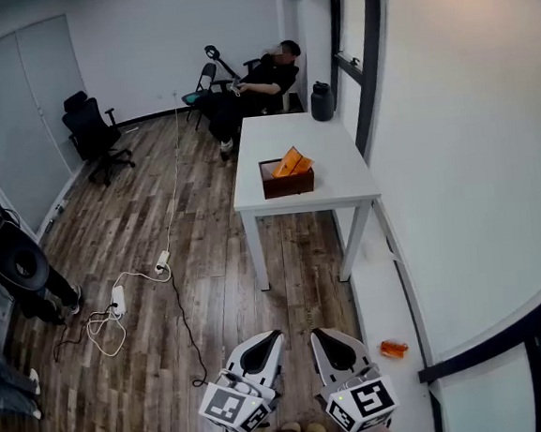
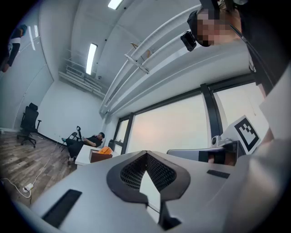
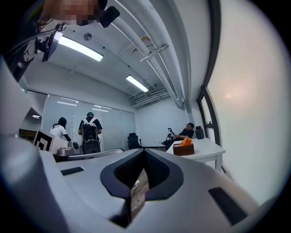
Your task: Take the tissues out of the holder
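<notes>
A brown tissue holder (image 1: 287, 182) stands on the white table (image 1: 343, 180) across the room, with orange tissues (image 1: 292, 161) sticking out of its top. Both grippers are low in the head view, close to my body and far from the table. My left gripper (image 1: 271, 337) is shut and holds nothing. My right gripper (image 1: 319, 334) is beside it, also shut and empty. In the left gripper view the holder (image 2: 100, 155) is small and distant beyond the shut left gripper (image 2: 146, 153). The right gripper view shows the holder (image 3: 184, 149) past the shut right gripper (image 3: 144, 150).
A person (image 1: 257, 87) sits in a chair at the table's far end, and a dark jug (image 1: 323, 101) stands on it. A cable and power strips (image 1: 118, 301) lie on the wood floor. An office chair (image 1: 94, 132) is far left. A small orange object (image 1: 393, 348) lies by the window wall.
</notes>
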`<action>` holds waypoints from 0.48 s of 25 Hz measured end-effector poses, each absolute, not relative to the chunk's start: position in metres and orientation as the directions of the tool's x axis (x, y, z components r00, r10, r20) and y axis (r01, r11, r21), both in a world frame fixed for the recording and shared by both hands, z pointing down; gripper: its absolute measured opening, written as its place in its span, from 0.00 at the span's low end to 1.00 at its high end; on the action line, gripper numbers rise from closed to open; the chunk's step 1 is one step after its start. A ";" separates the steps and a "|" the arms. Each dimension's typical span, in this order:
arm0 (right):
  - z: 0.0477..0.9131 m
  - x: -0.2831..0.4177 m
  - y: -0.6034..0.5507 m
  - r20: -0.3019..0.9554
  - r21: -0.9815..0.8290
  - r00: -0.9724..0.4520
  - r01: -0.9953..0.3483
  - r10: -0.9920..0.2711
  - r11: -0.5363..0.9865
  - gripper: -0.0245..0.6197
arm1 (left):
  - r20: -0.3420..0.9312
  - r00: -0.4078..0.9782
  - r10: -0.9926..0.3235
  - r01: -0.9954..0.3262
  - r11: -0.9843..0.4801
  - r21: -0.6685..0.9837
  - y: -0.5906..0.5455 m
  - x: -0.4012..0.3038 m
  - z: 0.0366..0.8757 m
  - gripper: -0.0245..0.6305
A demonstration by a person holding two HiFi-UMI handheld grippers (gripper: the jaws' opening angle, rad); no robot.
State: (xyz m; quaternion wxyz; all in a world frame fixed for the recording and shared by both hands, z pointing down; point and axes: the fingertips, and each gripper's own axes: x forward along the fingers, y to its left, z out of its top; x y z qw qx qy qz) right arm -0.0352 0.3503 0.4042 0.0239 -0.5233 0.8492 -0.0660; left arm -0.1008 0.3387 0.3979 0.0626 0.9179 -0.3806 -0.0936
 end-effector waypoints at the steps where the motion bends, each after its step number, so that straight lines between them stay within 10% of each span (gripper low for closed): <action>1: 0.404 -0.035 0.350 0.028 -0.132 -0.453 -0.885 -0.891 0.445 0.05 | -0.123 0.695 -0.708 -0.685 -0.704 0.186 0.338 -0.100 0.399 0.04; 12: 0.414 -0.026 0.355 0.045 -0.135 -0.476 -0.874 -0.878 0.467 0.05 | -0.108 0.682 -0.723 -0.695 -0.687 0.211 0.335 -0.091 0.412 0.04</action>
